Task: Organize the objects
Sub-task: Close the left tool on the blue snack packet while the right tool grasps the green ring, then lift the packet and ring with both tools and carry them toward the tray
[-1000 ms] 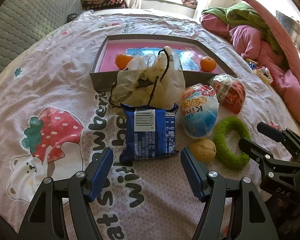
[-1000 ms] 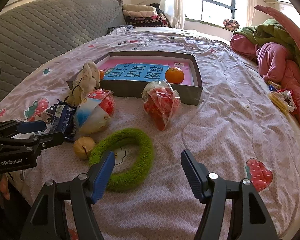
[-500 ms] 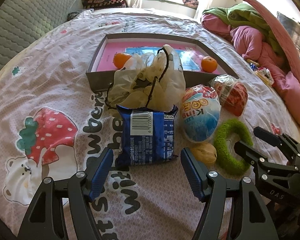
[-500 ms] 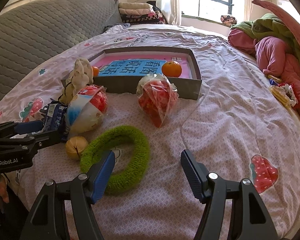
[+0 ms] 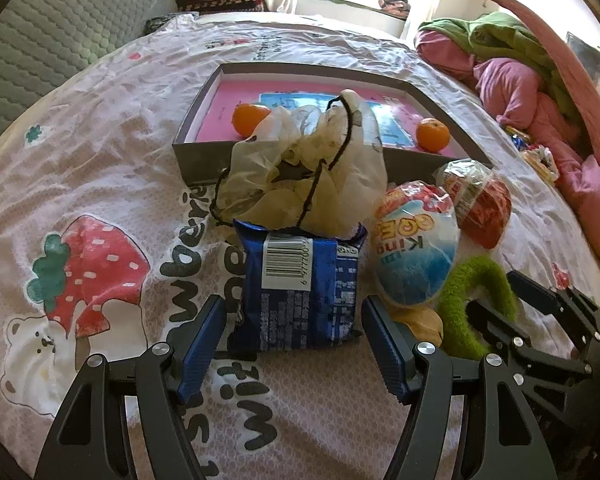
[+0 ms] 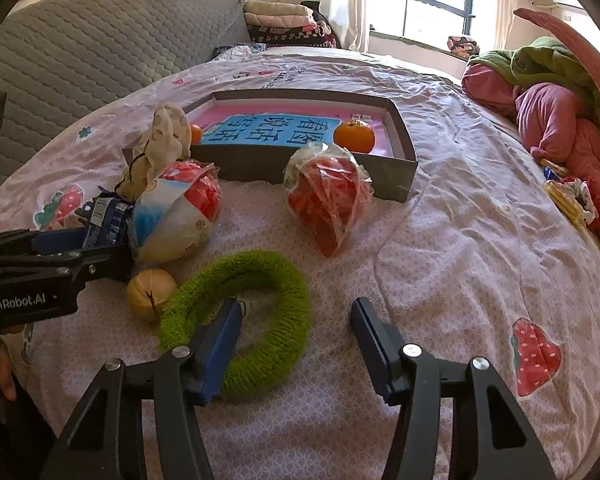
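Stuff's piled on a bed with a strawberry-print sheet, sunny window behind. Left gripper gapes around a blue snack pack, not touching. Right gripper, jaws just narrowing, straddles the green ring's rim, nothing gripped.

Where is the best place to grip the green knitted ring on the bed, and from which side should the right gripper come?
Probably the near-right arc of the green ring, from above. It lies flat, so one finger can go into the hole and the other outside. The right gripper, whose jaws have just been closing, already has one finger in the hole. The far-left arc sits close to the yellow ball.
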